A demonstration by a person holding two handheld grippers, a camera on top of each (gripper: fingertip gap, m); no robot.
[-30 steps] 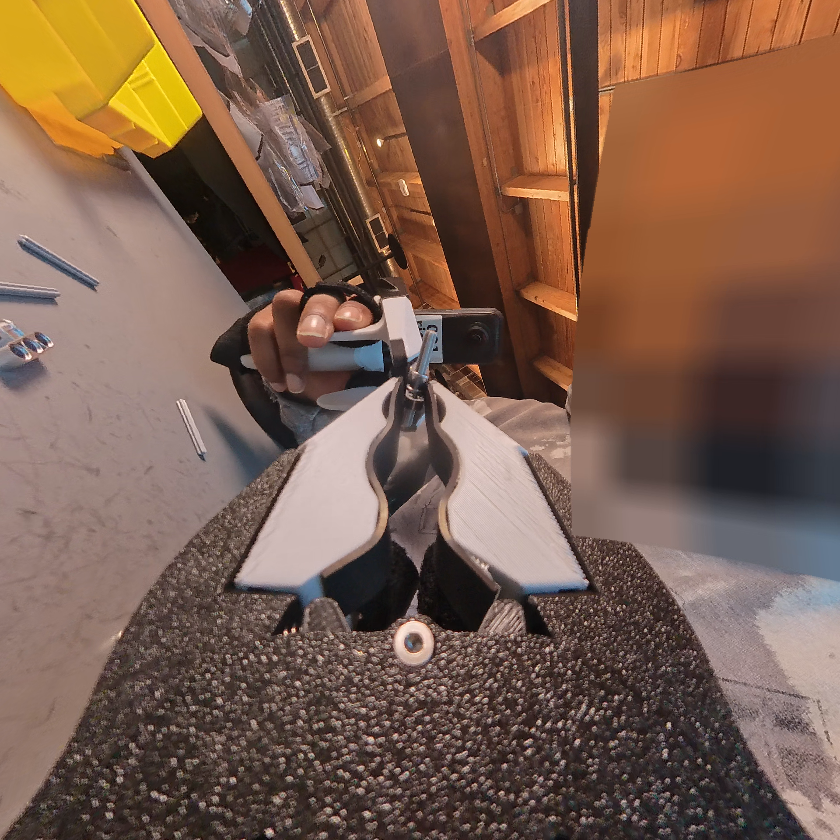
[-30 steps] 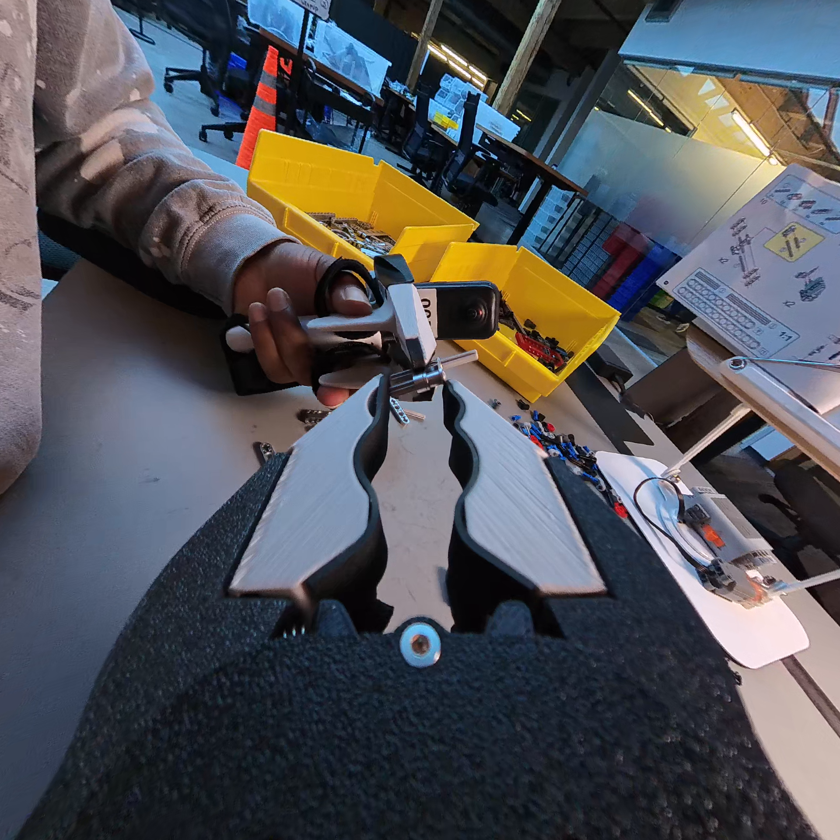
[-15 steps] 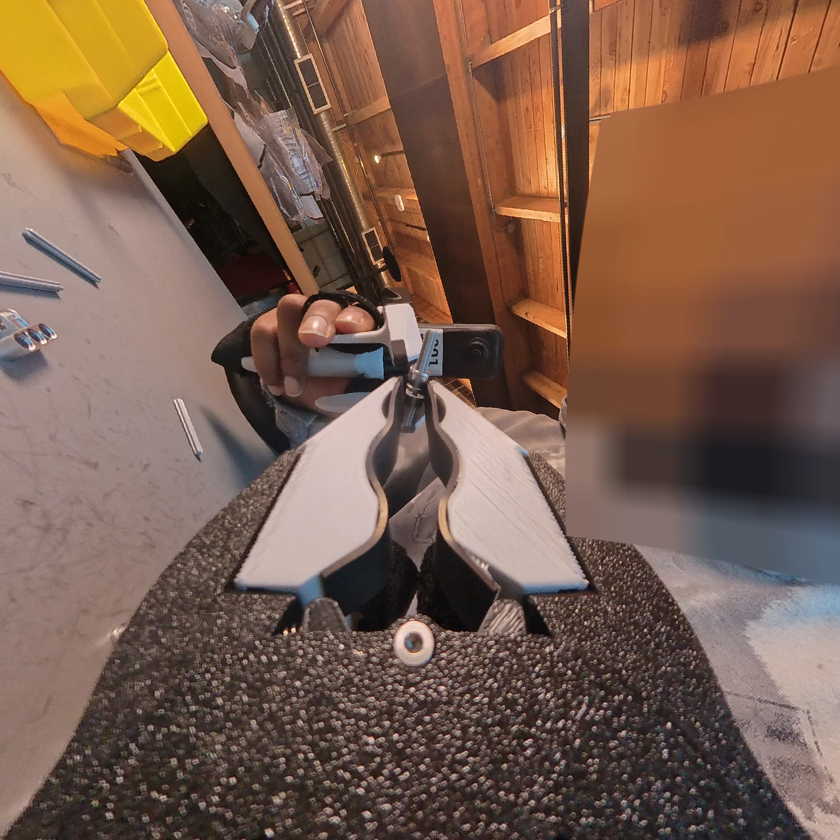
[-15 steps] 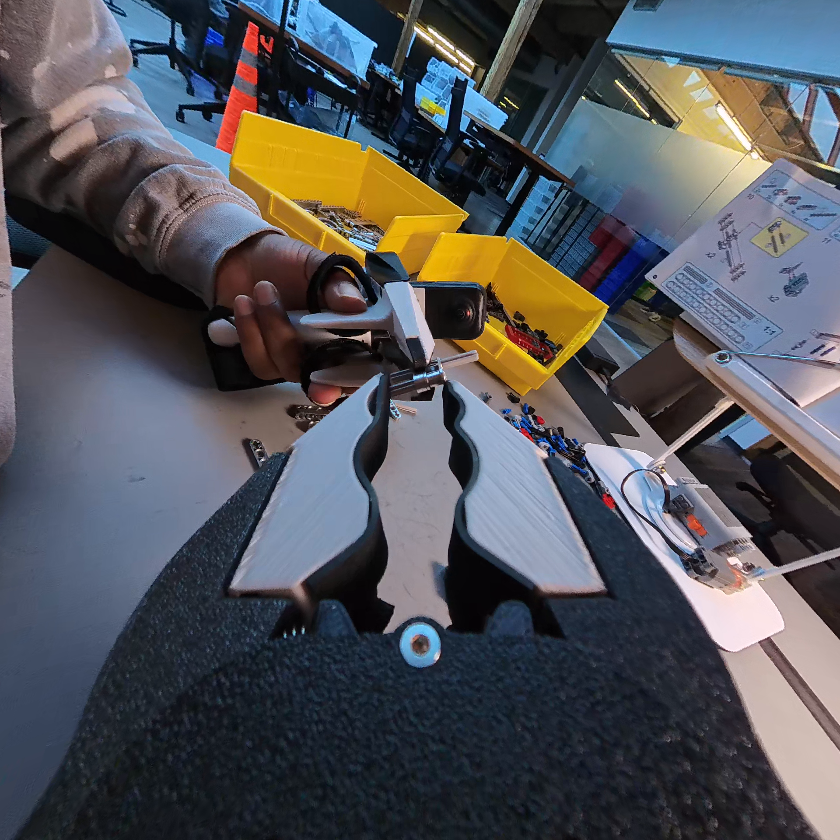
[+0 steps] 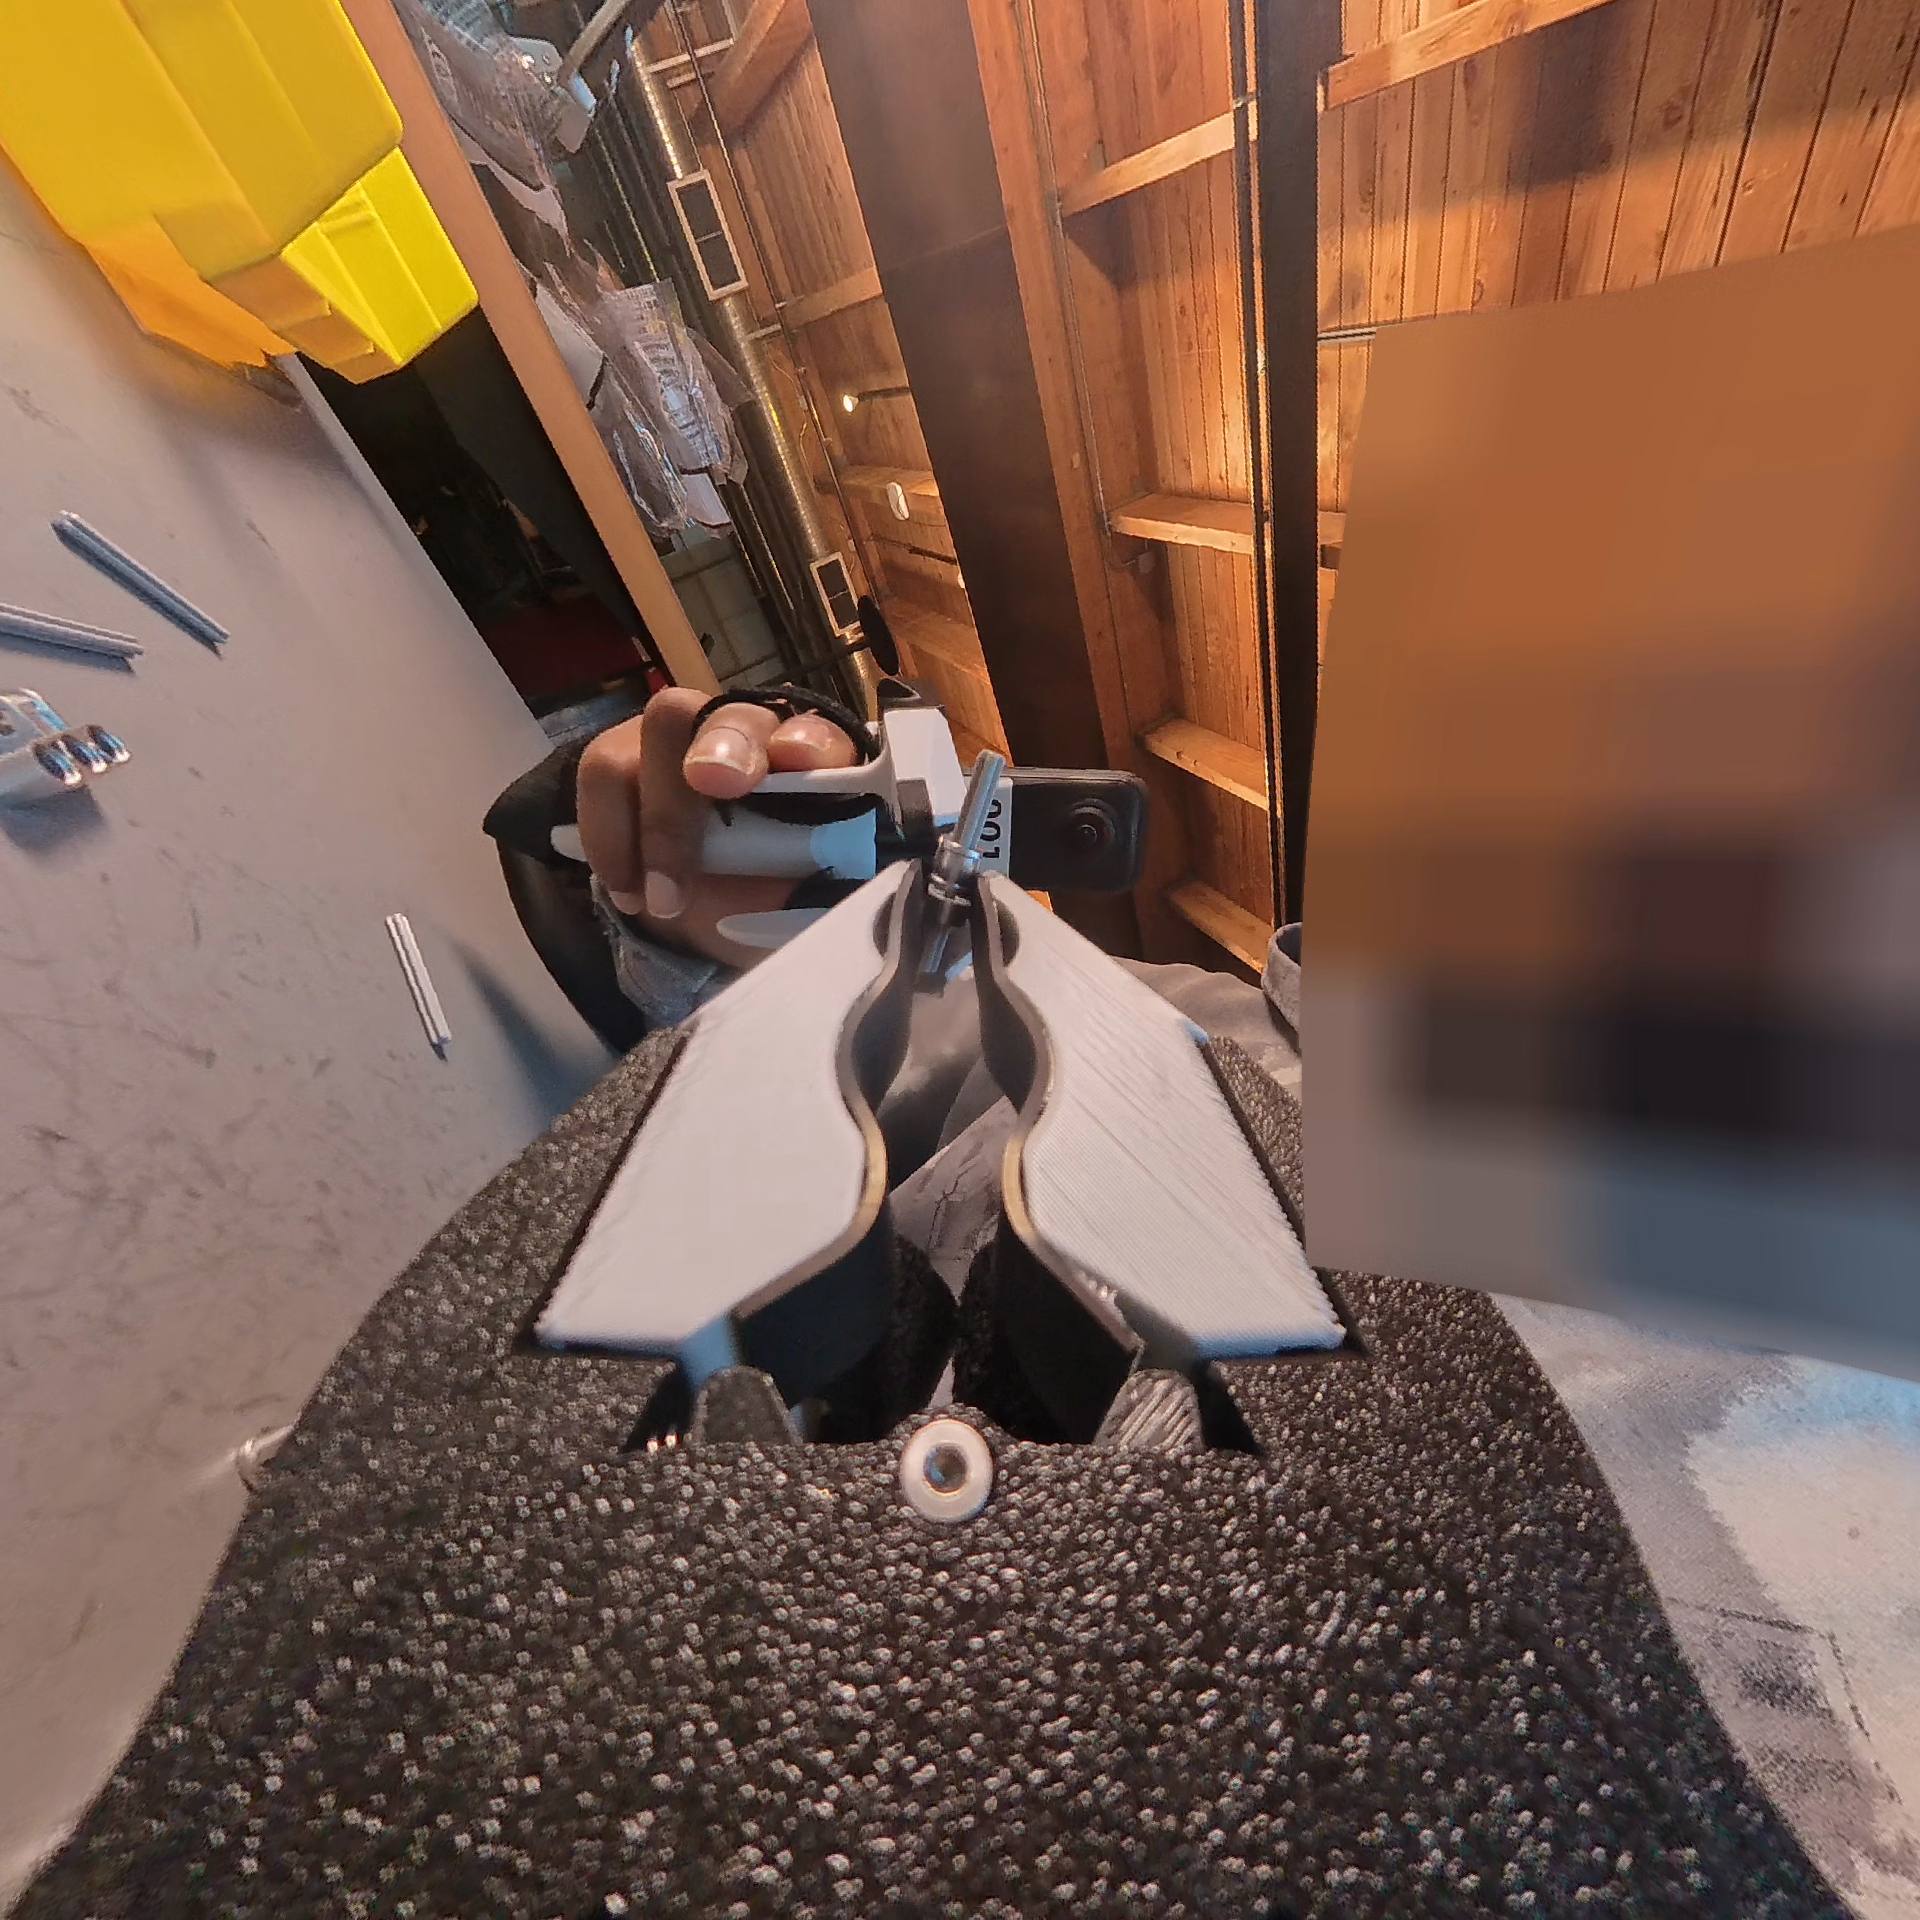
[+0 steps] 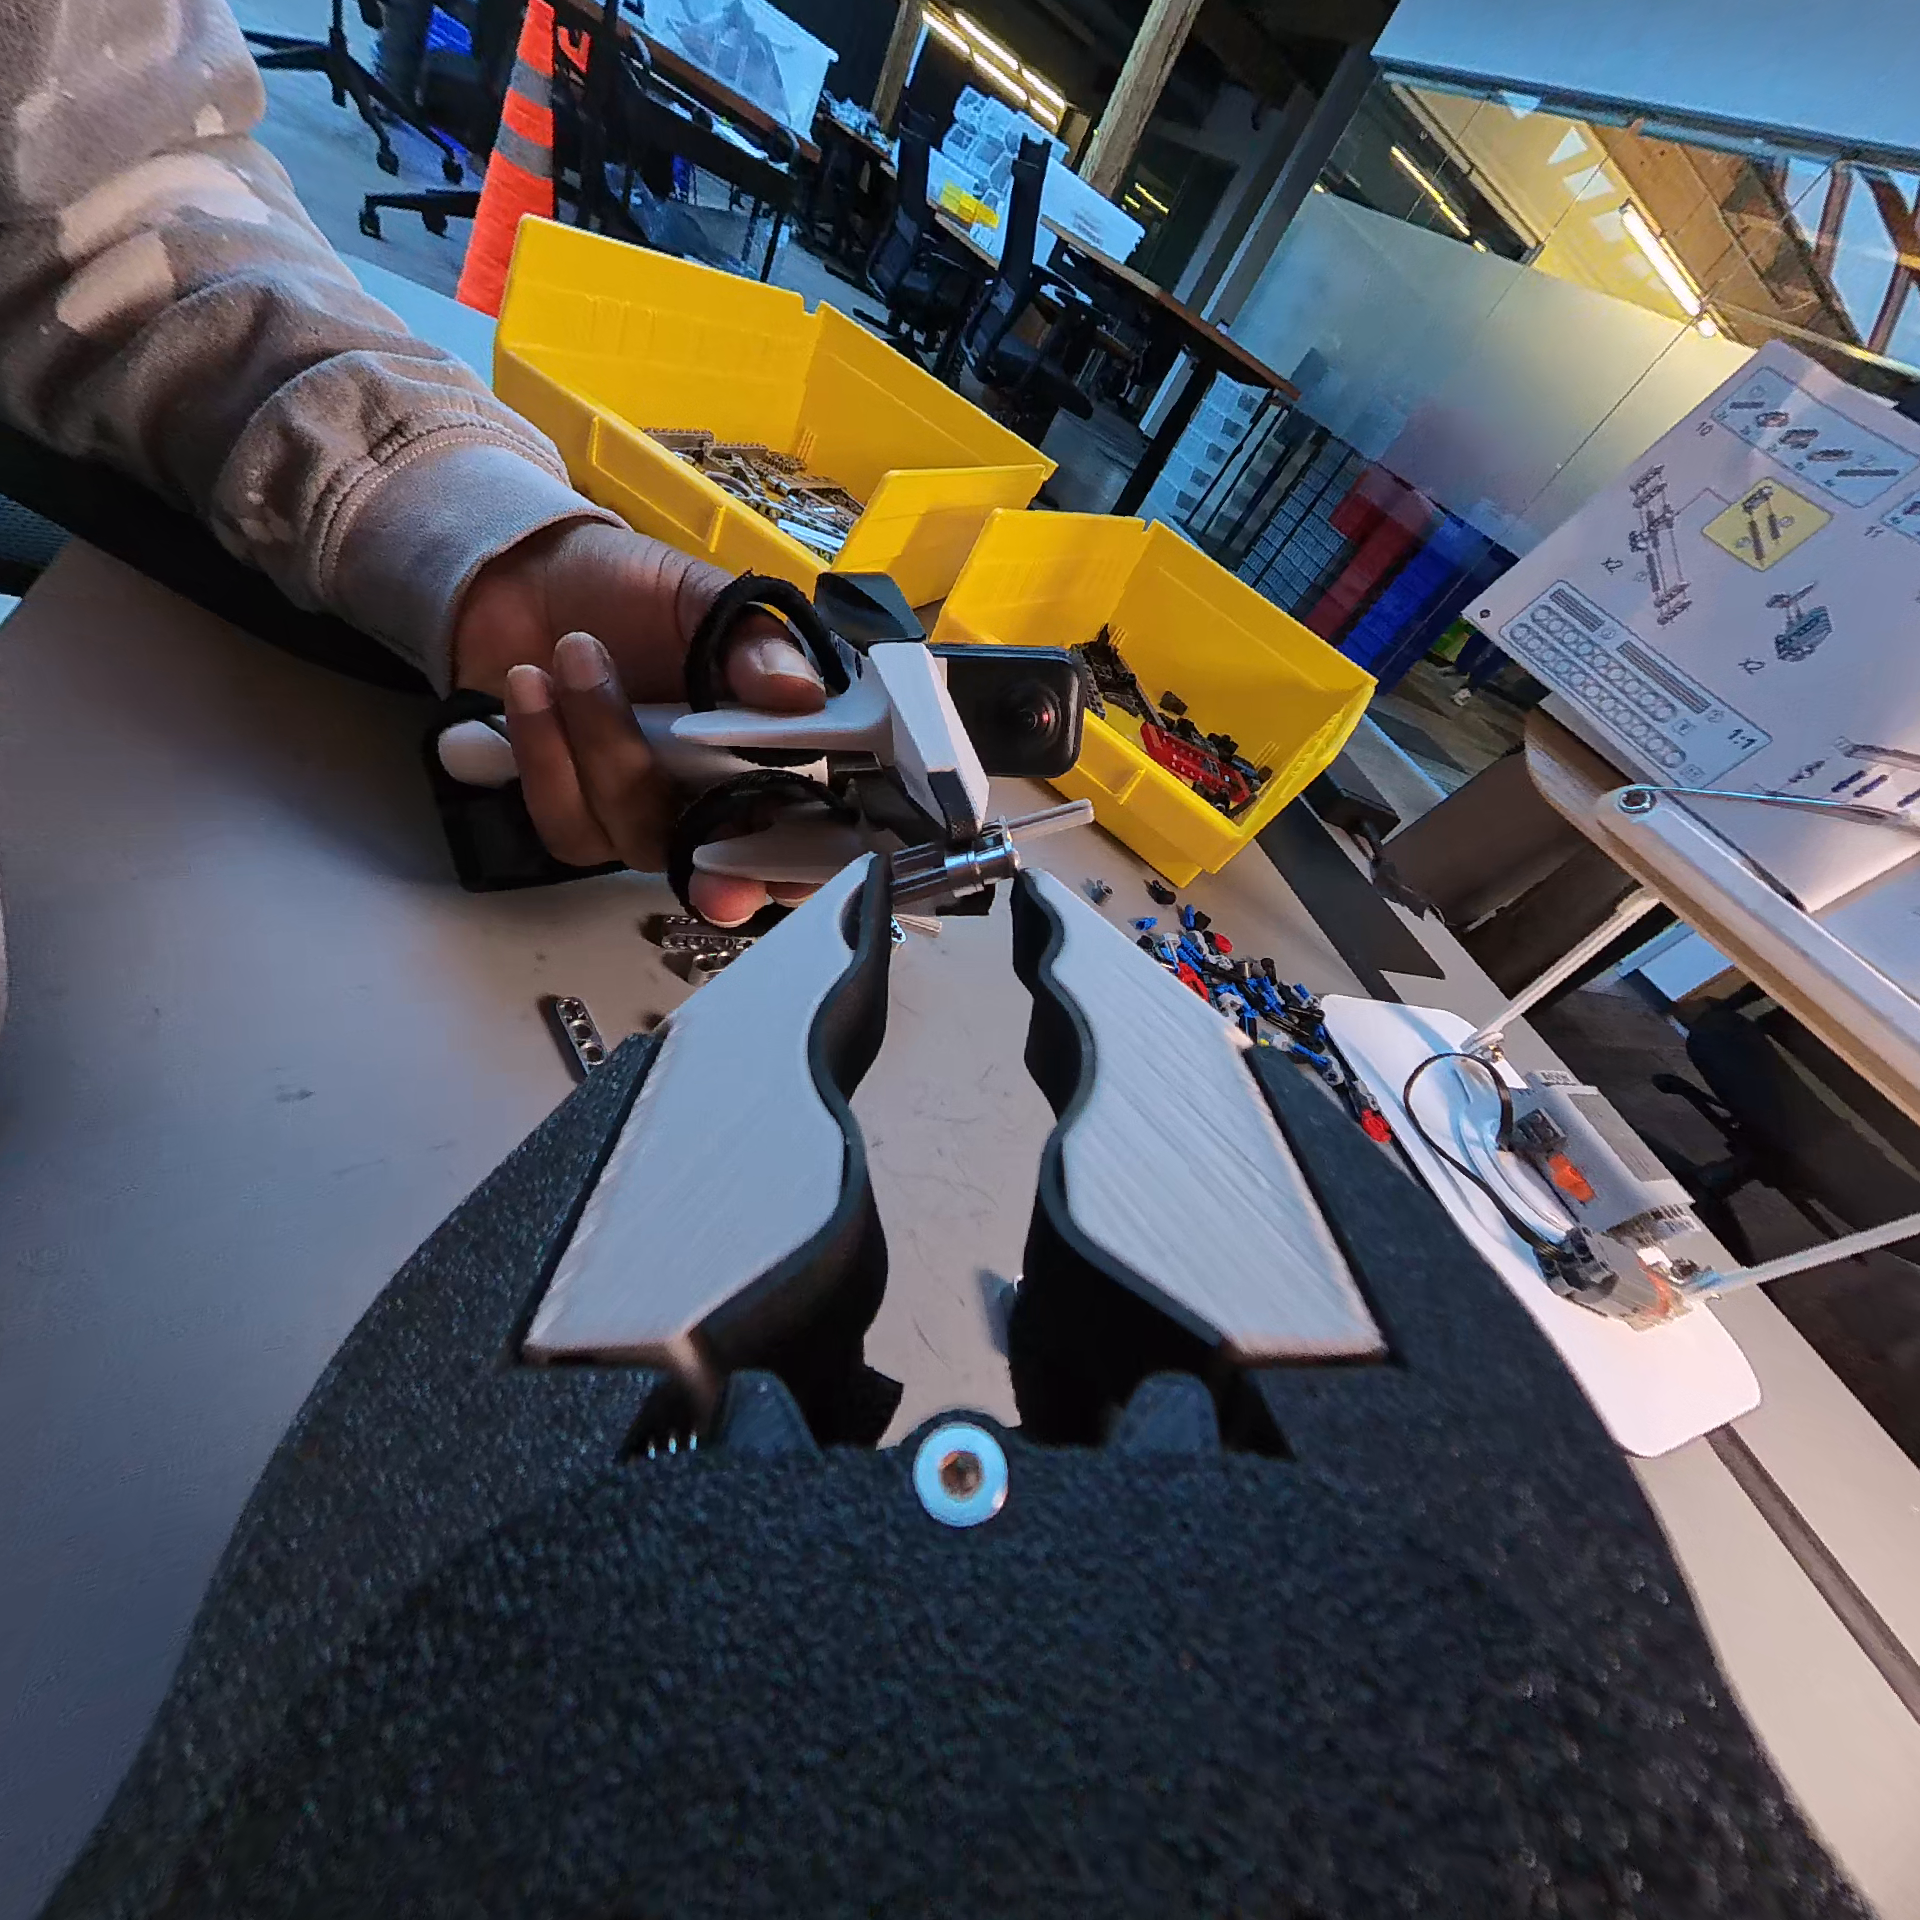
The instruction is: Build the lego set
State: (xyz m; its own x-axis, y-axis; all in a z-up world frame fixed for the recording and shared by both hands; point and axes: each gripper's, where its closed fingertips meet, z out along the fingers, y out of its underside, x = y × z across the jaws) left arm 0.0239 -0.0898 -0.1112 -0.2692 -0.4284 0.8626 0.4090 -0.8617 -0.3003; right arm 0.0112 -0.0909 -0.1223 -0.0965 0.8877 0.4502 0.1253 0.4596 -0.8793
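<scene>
Here the left gripper clamps a grey axle pin, tilted up-right; the right gripper gapes apart.

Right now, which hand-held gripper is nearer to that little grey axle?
Left. The left hand-held gripper is shut on the grey axle. The right hand-held gripper is open, and its tips sit just short of the axle without gripping it.

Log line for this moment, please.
left gripper: shut on grey axle | right gripper: open, tips beside axle | yellow bins behind
</scene>
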